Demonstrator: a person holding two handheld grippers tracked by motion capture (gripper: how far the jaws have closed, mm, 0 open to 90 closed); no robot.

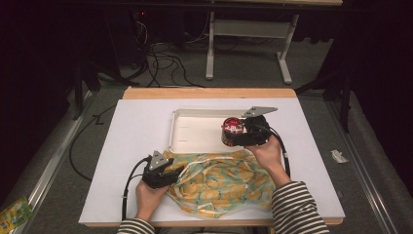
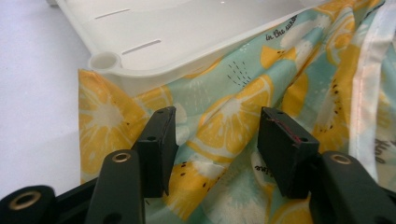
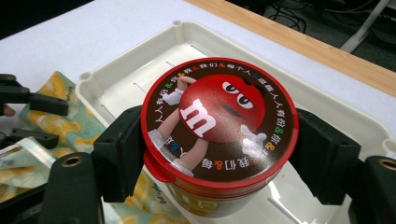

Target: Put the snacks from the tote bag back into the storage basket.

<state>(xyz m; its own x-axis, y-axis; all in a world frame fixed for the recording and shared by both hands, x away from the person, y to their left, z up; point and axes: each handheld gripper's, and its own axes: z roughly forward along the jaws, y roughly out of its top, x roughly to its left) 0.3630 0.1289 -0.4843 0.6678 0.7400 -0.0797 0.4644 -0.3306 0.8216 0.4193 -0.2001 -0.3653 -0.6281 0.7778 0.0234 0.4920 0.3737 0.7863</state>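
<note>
Nearest the person, a lemon-print cloth [image 1: 219,181] lies crumpled on the white tabletop [image 1: 136,126], its far edge tucked against the near rim of a white tray [image 1: 195,129]. The left claw [image 1: 176,171] rests at the cloth's left edge, held in the person's left hand [image 1: 148,192]. In the left gripper view its jaws stand spread above the cloth [image 2: 233,116], with fabric below and between them but not pinched, and the tray's near corner [image 2: 105,60] lies just beyond.

Farther on, the right hand [image 1: 268,151], in a striped sleeve [image 1: 297,207], holds the right claw [image 1: 234,134] over the right end of the tray. This claw is clamped on a round candy tub [image 1: 233,130] with a red-rimmed lid. In the right gripper view the two jaws press against opposite sides of the tub [image 3: 219,126] just under the lid, and the tub hangs above the tray's floor [image 3: 135,88], near the tray's right side. The left claw [image 3: 28,116] appears at the left edge of that view, on the cloth [image 3: 60,116].

Beyond the tray, the tabletop's wooden far edge [image 1: 209,92] runs across.
</note>
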